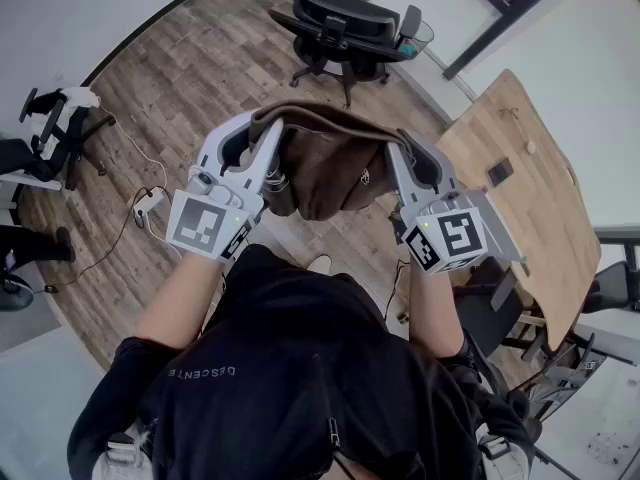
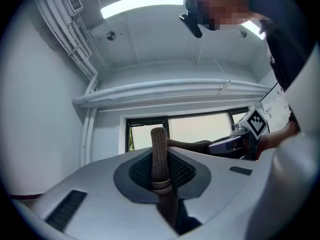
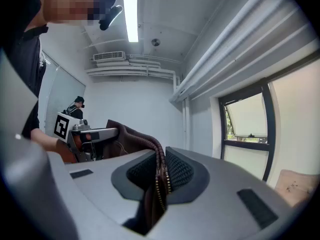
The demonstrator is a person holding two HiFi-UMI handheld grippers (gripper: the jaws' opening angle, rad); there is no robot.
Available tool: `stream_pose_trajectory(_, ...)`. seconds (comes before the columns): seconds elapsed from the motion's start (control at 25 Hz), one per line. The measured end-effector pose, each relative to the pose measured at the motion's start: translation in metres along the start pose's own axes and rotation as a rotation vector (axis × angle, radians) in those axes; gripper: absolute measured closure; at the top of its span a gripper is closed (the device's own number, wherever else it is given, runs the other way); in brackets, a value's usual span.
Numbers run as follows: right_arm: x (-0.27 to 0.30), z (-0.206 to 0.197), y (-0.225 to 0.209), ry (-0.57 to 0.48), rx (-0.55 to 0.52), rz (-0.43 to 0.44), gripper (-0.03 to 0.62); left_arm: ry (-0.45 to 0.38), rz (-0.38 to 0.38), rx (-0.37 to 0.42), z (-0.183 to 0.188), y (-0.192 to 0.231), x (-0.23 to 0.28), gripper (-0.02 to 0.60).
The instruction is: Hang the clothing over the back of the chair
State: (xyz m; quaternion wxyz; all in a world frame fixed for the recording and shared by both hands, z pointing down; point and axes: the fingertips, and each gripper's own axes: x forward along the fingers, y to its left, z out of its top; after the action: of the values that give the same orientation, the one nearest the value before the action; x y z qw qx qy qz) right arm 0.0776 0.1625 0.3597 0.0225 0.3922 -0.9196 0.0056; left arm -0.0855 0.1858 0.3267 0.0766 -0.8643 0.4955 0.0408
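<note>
Black shirt (image 1: 300, 368) nearest lens, my forearms out ahead. Left gripper (image 1: 264, 128) pinching ribbed knit edge of brown jacket (image 1: 330, 168). Right gripper (image 1: 402, 146) clamped on its zipper edge. Jacket slung in air between both, body sagging, well apart from black office chair (image 1: 345, 23) across wood floor. Judge it soft, limp, fairly light; zipper teeth give bite, knit may stretch. Best hold: top edge, two points wide apart, for even drape over backrest.
</note>
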Motion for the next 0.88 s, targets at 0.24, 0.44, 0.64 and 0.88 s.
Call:
stream_pose_trajectory(0.24,-0.031,-0.003,-0.011,0.009,-0.032,0.006,0.539,0.015,0.024,-0.002,-0.006,-0.035,0.0,0.529)
stream_pose_trajectory(0.44,-0.044,-0.013,-0.017,0.016,-0.022,0.003,0.539,0.02,0.033,-0.006,-0.011,-0.051,0.0,0.529)
stream_pose_trajectory(0.64,-0.056,-0.018,-0.014,0.022,0.004,0.003,0.539,0.014,0.032,0.009,-0.008,-0.063,-0.005,0.529)
stream_pose_trajectory(0.88,-0.06,-0.024,-0.005,0.014,0.01,0.008,0.539,0.017,0.05,0.023,-0.009,-0.062,-0.011,0.529)
